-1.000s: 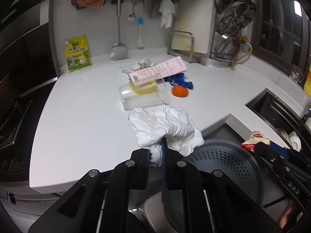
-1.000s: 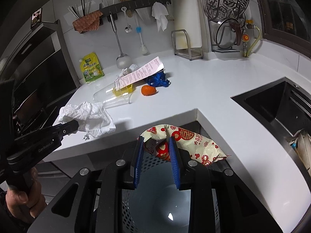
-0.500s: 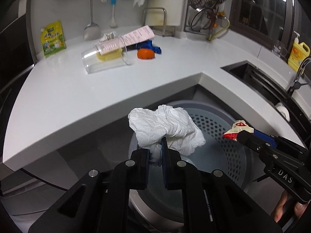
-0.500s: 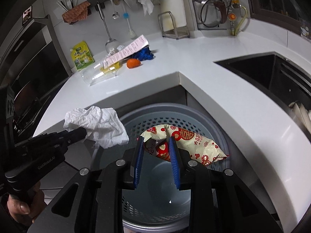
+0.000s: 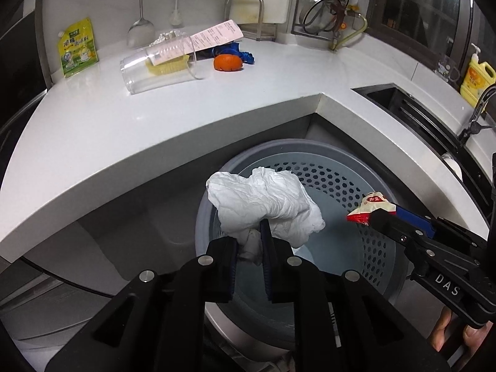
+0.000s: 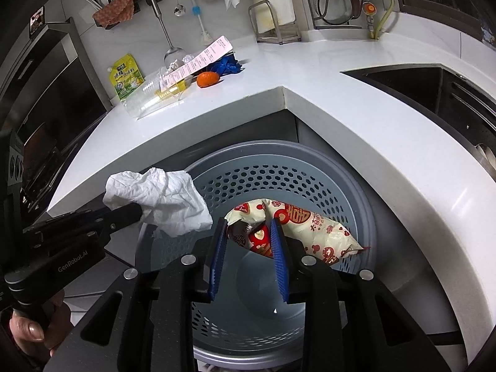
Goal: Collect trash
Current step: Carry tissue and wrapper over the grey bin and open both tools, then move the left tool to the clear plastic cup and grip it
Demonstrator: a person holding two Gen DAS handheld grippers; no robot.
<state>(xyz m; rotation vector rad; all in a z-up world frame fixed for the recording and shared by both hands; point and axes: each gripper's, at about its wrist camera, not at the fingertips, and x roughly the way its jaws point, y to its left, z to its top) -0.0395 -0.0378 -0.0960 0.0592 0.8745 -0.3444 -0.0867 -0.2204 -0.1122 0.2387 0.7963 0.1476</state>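
Closest to the cameras, the left gripper (image 5: 249, 248) had its jaws nearly closed on a crumpled white paper towel (image 5: 263, 204), soft and full of creases. The towel hung over the near-left part of the trash bin (image 6: 310, 167), a round grey plastic basket with a wall of small hexagonal holes and a smooth bottom. The right gripper (image 6: 248, 248), with ribbed blue pads (image 6: 217, 257), held its jaws a bit wider, clamped on one end of a shiny cream snack wrapper (image 6: 310, 226) printed with red hearts. The wrapper was above the middle of the bin and stretched toward its right wall.

Behind the bin, the smooth white countertop (image 5: 263, 83) made an angled corner. Farther behind the bin, on this countertop, a clear plastic cup (image 5: 158, 65) lay on its side with a long paper receipt (image 5: 214, 35) leaning on it. Just beside were an orange peel (image 5: 228, 62) and a wrinkled blue glove (image 6: 224, 65).
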